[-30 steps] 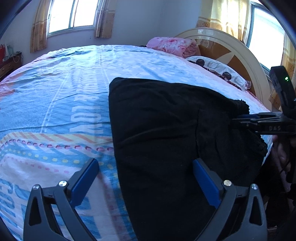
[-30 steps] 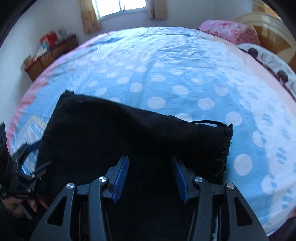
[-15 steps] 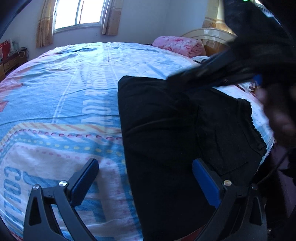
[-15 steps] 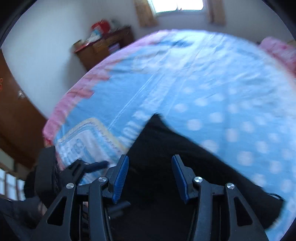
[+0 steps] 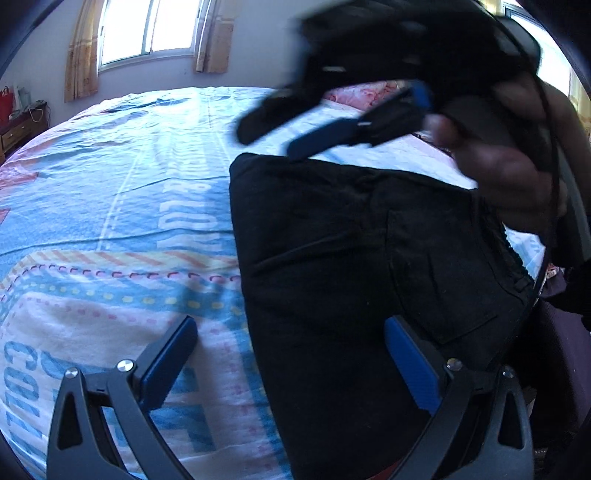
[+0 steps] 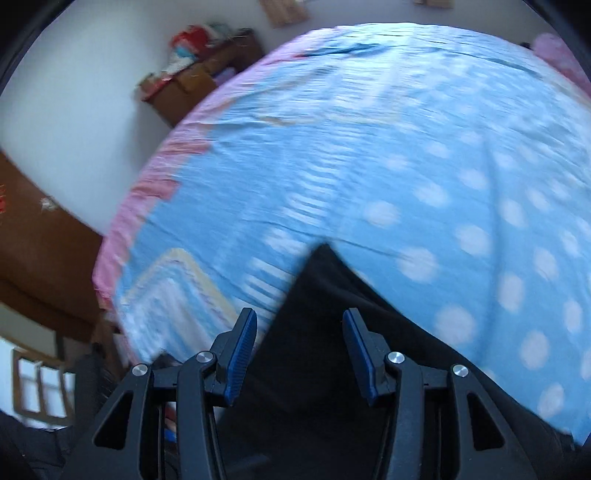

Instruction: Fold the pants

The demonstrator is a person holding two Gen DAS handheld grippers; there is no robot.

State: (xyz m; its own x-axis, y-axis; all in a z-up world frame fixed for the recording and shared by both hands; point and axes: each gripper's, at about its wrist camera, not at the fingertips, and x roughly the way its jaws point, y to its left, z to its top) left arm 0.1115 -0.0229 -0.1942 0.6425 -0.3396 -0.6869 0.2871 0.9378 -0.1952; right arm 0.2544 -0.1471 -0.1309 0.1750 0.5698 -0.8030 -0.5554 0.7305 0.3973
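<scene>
Black pants (image 5: 332, 258) lie folded into a flat rectangle on the blue patterned bedsheet (image 5: 129, 192), a back pocket showing near the right end. My left gripper (image 5: 291, 354) hovers open and wide over their near-left edge, one finger over the sheet and one over the cloth. My right gripper (image 5: 269, 142), blurred and held by a hand (image 5: 498, 166), hangs above the pants' far-left corner. In the right wrist view that gripper (image 6: 299, 317) is open with nothing between its pads, and the corner of the pants (image 6: 317, 288) lies just beneath and ahead.
A pink bundle (image 5: 369, 92) lies at the head of the bed. A wooden cabinet (image 6: 199, 81) with clutter stands by the wall beyond the bed's left side. Wide dotted sheet (image 6: 443, 166) stretches beyond the pants. A window (image 5: 147, 29) is at the back.
The right gripper swung from the pants' right end leftward across them to the far-left corner, turning as it went. The left gripper and the pants stayed put.
</scene>
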